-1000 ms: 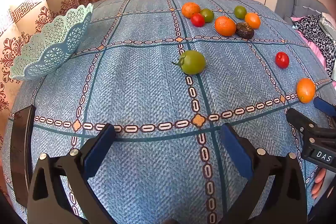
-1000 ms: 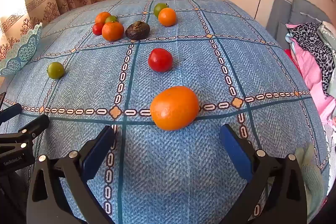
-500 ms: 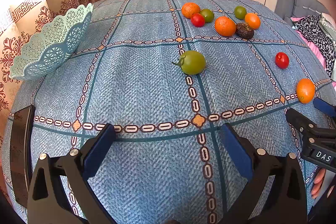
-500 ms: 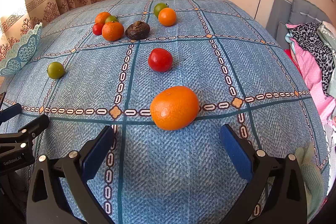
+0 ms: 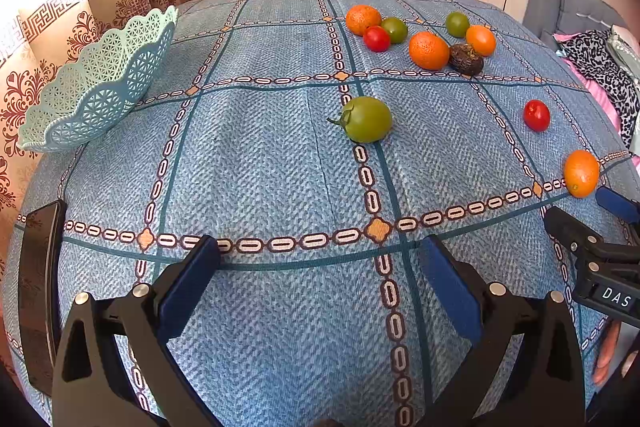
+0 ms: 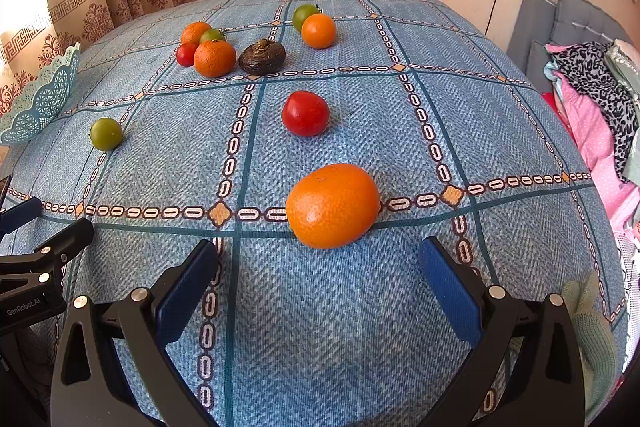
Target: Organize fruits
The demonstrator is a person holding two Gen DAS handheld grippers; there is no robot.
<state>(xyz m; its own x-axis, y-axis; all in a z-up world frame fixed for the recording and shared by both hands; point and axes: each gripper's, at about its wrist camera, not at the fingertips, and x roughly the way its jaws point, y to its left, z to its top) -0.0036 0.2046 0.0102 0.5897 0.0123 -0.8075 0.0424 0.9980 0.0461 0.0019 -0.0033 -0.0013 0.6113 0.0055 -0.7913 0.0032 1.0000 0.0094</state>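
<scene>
Left wrist view: the left gripper [image 5: 320, 267] has its blue pads spread wide with nothing between them, low over the blue patterned cloth [image 5: 260, 167]. The green tomato [image 5: 368, 119] lies ahead and slightly right, well apart, its stem pointing left. The mint basket [image 5: 96, 87] sits far left at the table edge. A cluster of fruit [image 5: 420, 35] lies at the far side, a red tomato [image 5: 536, 115] to the right, and an orange [image 5: 581, 173] near right, just beside the right gripper's tip.

Right wrist view: the right gripper [image 6: 320, 267] is likewise spread and empty. The orange [image 6: 333, 205] lies straight ahead, just beyond the pad tips and centred between them, its longer axis running across the opening. The red tomato [image 6: 305, 113] sits farther behind it; the basket [image 6: 40, 99] is far left. By my judgement the right gripper is much nearer to a fruit, and a short forward push would bracket the orange.
</scene>
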